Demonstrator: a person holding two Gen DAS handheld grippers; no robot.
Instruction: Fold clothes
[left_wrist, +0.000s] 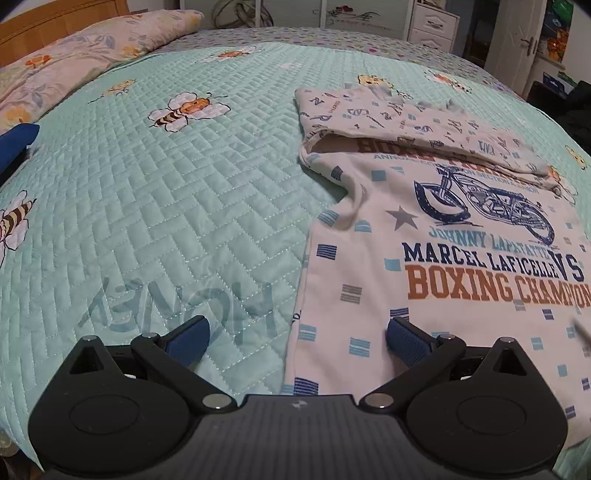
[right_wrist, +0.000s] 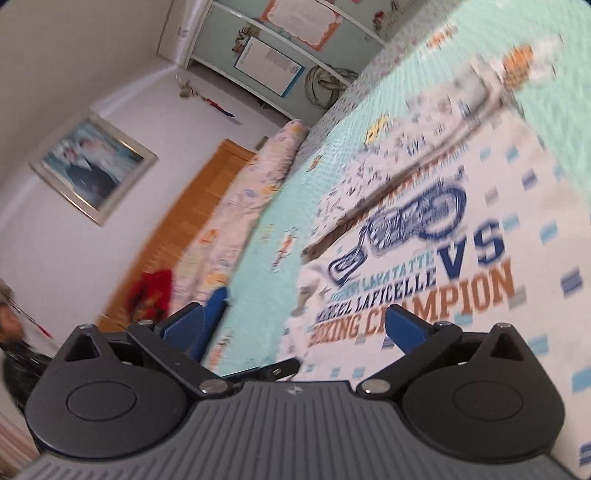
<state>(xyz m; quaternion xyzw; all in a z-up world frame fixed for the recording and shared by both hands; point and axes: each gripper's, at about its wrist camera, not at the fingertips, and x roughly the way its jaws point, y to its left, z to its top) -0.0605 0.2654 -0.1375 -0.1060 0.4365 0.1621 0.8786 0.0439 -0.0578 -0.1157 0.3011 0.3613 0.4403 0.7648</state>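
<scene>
Black-armed, blue-padded left gripper (left_wrist: 297, 338) stands with jaws wide and empty over the near edge of a white printed cotton shirt (left_wrist: 443, 266) lying on the mint quilted bee-pattern bedspread (left_wrist: 166, 206) — its top part folded down, its right side cut off. Right gripper (right_wrist: 293, 326), jaws likewise wide and empty, gives a tilted, blurred view. A floral pillow (left_wrist: 74, 62) lies beyond, well apart.

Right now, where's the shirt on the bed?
In the left wrist view the shirt lies flat on the right side of the quilt, print up, a sleeve folded across its top. The pillow lies far left.
</scene>
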